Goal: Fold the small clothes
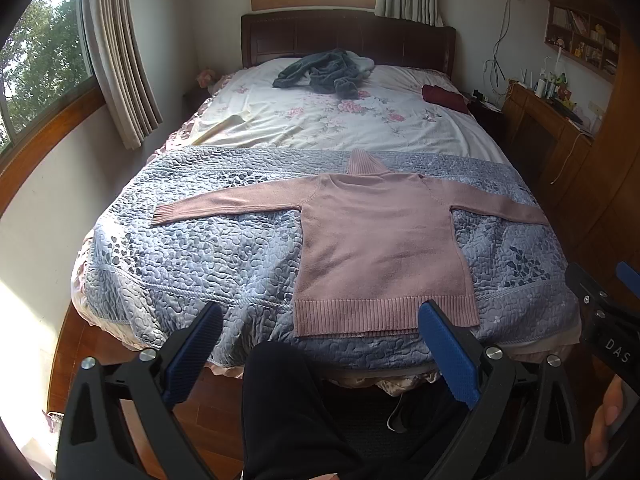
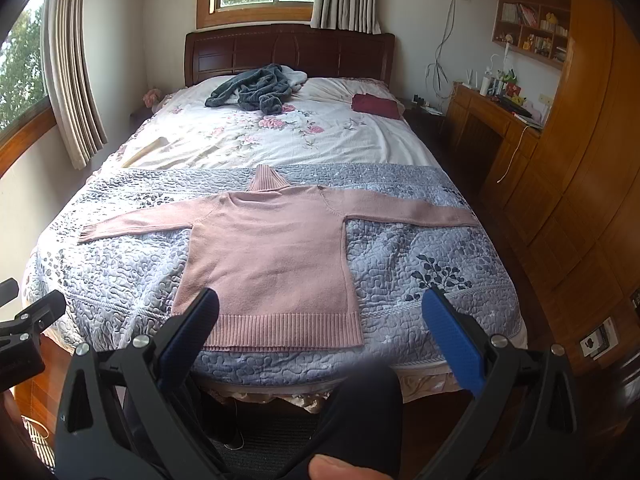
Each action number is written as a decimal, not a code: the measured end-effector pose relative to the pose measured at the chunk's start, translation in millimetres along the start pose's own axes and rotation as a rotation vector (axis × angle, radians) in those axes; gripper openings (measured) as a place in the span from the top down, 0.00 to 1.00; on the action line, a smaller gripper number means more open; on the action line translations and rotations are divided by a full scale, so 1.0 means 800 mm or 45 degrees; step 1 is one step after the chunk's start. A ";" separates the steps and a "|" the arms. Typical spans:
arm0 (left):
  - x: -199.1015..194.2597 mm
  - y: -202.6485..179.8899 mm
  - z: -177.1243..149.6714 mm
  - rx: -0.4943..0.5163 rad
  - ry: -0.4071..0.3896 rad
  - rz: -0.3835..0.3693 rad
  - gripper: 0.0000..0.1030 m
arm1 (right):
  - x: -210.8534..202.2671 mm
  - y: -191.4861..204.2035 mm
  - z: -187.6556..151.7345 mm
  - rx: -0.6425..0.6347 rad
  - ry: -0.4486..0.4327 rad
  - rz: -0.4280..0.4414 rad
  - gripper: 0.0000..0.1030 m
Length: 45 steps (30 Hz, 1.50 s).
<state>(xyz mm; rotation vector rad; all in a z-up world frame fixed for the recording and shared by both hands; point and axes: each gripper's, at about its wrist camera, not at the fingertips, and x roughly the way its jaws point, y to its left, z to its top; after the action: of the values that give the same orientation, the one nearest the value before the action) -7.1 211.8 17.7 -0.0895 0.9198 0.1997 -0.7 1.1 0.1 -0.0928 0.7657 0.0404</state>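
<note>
Both claws gape empty over dark trouser legs at the bed's foot: left claw (image 1: 320, 322), right claw (image 2: 320, 306). Beyond them a pink sweater (image 1: 380, 236) lies flat, sleeves spread, on a blue-grey quilted cover (image 1: 200, 248). Farther up, a floral sheet (image 2: 260, 136) carries a crumpled grey garment (image 2: 252, 90). "DAS" shows on the right claw's body (image 1: 618, 350)

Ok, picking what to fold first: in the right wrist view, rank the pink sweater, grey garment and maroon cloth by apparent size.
1. Pink sweater
2. Grey garment
3. Maroon cloth
The last two lie farther away, so they look smaller than they are.
</note>
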 end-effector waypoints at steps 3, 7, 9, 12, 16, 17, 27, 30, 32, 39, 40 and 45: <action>0.001 0.001 0.001 -0.001 0.004 -0.001 0.04 | 0.005 0.001 0.000 -0.001 0.009 -0.002 0.03; 0.012 0.000 0.005 -0.004 0.012 -0.007 0.04 | 0.013 0.001 0.000 -0.005 0.019 -0.011 0.03; 0.021 -0.001 0.007 -0.006 0.004 -0.017 0.04 | 0.023 -0.001 0.001 -0.010 0.029 -0.017 0.03; 0.047 0.001 0.011 -0.011 0.001 -0.061 0.04 | 0.049 -0.008 0.005 -0.028 0.046 -0.034 0.03; 0.098 0.016 0.012 -0.071 -0.014 -0.247 0.04 | 0.097 -0.040 0.010 -0.003 -0.010 0.041 0.03; 0.112 0.020 0.012 -0.092 -0.019 -0.321 0.04 | 0.113 -0.052 0.011 0.021 -0.012 0.081 0.03; 0.233 0.006 0.023 -0.235 0.101 -0.538 0.04 | 0.316 -0.235 0.027 0.511 0.186 0.137 0.03; 0.254 -0.002 0.033 -0.257 0.077 -0.547 0.04 | 0.372 -0.299 0.024 0.684 0.205 0.143 0.04; 0.267 -0.009 0.042 -0.268 0.042 -0.523 0.04 | 0.410 -0.340 0.023 0.789 0.229 0.147 0.09; 0.318 -0.023 0.069 -0.295 0.013 -0.522 0.04 | 0.540 -0.484 0.003 1.222 0.263 0.270 0.44; 0.329 -0.025 0.070 -0.303 0.028 -0.546 0.04 | 0.557 -0.502 0.000 1.278 0.250 0.305 0.48; 0.382 -0.035 0.061 -0.353 0.153 -0.535 0.04 | 0.635 -0.596 -0.010 1.551 0.162 0.400 0.60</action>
<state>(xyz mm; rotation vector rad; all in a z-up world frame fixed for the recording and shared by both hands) 217.3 233.0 -196.7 -0.5510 0.9672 -0.0715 393.3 -472.7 -325.0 1.1909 0.8182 -0.1389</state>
